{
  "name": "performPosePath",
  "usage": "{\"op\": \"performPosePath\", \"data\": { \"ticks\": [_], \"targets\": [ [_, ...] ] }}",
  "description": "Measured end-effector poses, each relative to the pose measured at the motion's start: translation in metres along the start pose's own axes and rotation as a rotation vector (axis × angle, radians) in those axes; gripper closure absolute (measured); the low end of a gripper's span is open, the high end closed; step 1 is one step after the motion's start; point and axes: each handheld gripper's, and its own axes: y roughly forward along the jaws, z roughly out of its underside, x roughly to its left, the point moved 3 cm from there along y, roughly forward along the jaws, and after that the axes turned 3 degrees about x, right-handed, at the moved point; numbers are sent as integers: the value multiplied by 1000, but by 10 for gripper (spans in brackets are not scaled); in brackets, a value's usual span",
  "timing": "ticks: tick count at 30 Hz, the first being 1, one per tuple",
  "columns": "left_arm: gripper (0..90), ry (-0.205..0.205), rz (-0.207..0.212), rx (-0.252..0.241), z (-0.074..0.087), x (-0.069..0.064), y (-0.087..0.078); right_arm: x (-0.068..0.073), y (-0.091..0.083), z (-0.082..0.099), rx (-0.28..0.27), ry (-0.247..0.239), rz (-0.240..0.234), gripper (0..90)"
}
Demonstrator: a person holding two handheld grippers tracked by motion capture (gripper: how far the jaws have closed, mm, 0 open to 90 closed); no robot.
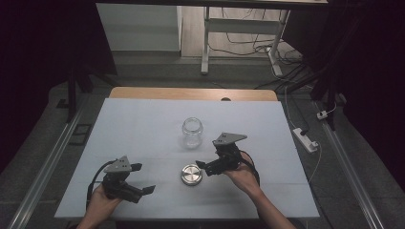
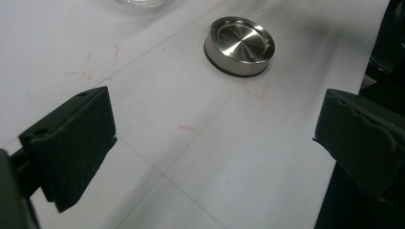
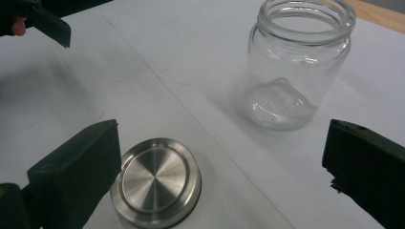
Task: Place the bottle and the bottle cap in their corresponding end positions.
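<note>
Both claws gape wide and empty; metal lid (image 1: 191, 174) lies just beside right claw (image 1: 206, 168), seemingly untouched.

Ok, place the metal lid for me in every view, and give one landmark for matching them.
High view: metal lid lies low at centre on the white sheet, in front of the glass jar.
Left gripper view: lid upper centre; the jar's base just shows at the top edge.
Right gripper view: lid bottom left, by the left jaw.
Shared landmark: the jar.
</note>
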Motion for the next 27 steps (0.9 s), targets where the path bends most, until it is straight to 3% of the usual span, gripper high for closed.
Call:
{"op": "performPosePath", "data": {
  "ticks": [7,16,27],
  "targets": [
    [8,-19,-19,-12,12,-1,-14,-4,-22,17,-4,24,38,0],
    [8,-72,-45,-32,28,2,-30,-5,-50,44,-14,67,71,0],
    [8,-109,-100,-32,50,3,-47,-8,-86,76,-19,109,158,0]
  ]
}}
